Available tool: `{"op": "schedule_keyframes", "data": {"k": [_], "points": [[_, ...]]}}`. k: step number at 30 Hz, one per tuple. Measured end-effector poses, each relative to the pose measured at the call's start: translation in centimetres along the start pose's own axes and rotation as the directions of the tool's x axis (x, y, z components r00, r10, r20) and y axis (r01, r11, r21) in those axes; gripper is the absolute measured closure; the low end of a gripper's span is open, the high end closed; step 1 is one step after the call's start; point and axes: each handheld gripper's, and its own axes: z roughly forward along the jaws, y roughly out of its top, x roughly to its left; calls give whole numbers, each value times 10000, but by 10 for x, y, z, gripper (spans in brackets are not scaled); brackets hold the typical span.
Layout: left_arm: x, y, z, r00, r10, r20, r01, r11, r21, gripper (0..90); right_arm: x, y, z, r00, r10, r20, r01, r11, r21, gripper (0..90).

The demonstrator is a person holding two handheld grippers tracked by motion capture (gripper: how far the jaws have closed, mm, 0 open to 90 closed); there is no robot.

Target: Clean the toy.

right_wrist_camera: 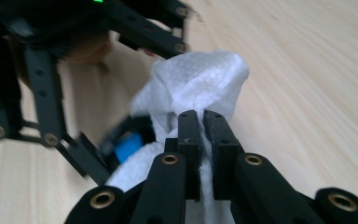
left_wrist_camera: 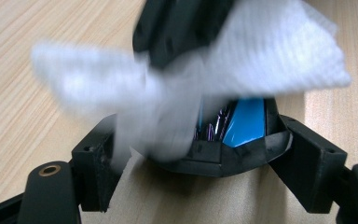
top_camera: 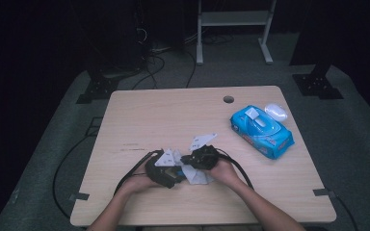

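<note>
Right gripper jaws pinched on white wipe, lower centre of high view. Left gripper jaws part-spread around blue-and-black object. Risk: thin wipe tears or slips from pinch; object twists loose under rubbing.

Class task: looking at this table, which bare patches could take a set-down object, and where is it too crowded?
Free: the far left of the table, and the near right corner below the blue wipes pack. Crowded: near centre, where both grippers meet over the white wipe.
</note>
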Motion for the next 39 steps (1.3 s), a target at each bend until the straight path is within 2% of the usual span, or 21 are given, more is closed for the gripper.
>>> {"op": "schedule_keyframes", "data": {"k": [4,11,14,17,21,24,25,26,27,28,32,35,39], "points": [[0,0,0,10000,22,-10,-22,10000,10,229,2,3,4,9998,-185,46,185,9998,18,850],[0,0,0,10000,92,6,-92,9999,58,229,-11,-8,-14,9985,136,524,-140,9999,70,850],[0,0,0,10000,76,10,-76,10000,38,228,-12,-8,-16,9985,191,507,-193,9998,45,850],[1,0,0,10000,63,26,-63,10000,31,229,-6,-3,-12,9993,380,73,-378,9989,-294,851],[0,0,0,10000,-29,22,29,10000,-11,228,0,2,-1,9994,292,-180,-297,9991,-303,851],[0,0,0,10000,-22,9,22,10000,9,229,7,6,8,9958,455,-799,-490,9979,-423,851],[0,0,0,10000,-23,16,23,10000,5,229,11,6,10,9942,407,-999,-456,9979,-468,850],[0,0,0,10000,-21,20,21,10000,11,229,16,8,10,9930,167,-1170,-207,9992,-333,850],[0,0,0,10000,-21,20,21,10000,11,229,16,8,10,9930,167,-1170,-207,9992,-333,850],[0,0,0,10000,-28,18,28,10000,16,228,18,7,7,9953,-44,-962,23,9998,-222,851],[0,0,0,10000,-25,10,25,10000,27,229,16,2,-1,9959,17,-909,-34,9998,-191,851],[0,0,0,10000,-16,34,16,10000,3,229,18,-11,-13,9967,-72,-804,72,10000,-5,851],[0,0,0,10000,30,27,-30,10000,42,229,16,-18,-19,9970,111,-768,-117,9999,-67,853]]}}
